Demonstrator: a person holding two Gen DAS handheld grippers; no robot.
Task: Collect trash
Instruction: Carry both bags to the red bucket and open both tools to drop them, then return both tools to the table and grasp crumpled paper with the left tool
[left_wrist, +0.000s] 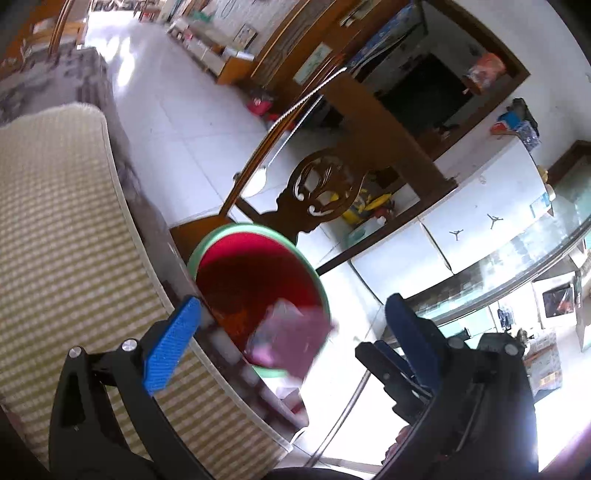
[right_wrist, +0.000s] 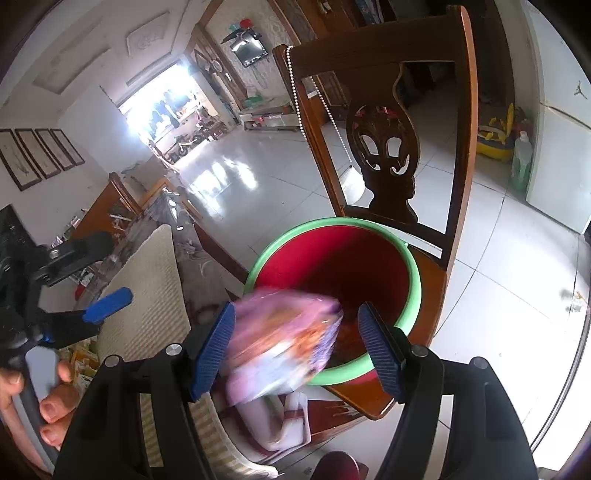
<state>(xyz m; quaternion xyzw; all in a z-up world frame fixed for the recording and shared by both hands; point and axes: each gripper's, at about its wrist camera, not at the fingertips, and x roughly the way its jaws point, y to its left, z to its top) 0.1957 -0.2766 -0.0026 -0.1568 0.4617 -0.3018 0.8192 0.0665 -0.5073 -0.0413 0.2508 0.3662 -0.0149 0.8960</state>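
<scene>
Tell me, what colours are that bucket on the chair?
The bucket is red inside with a green rim, clearest in the right wrist view.

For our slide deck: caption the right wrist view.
Open right gripper above a blurred pink wrapper at the red basin on a wooden chair.

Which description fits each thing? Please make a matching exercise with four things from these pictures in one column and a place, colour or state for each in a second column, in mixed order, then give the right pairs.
Things:
1. bucket
2. pink wrapper
3. wooden chair
4. right gripper

Descriptions:
A. blurred, at the near rim of the bucket
B. open, blue pads wide apart
C. red inside, with a green rim
D. carved back, a bead string hanging from it

Pairs: 1-C, 2-A, 3-D, 4-B
</scene>
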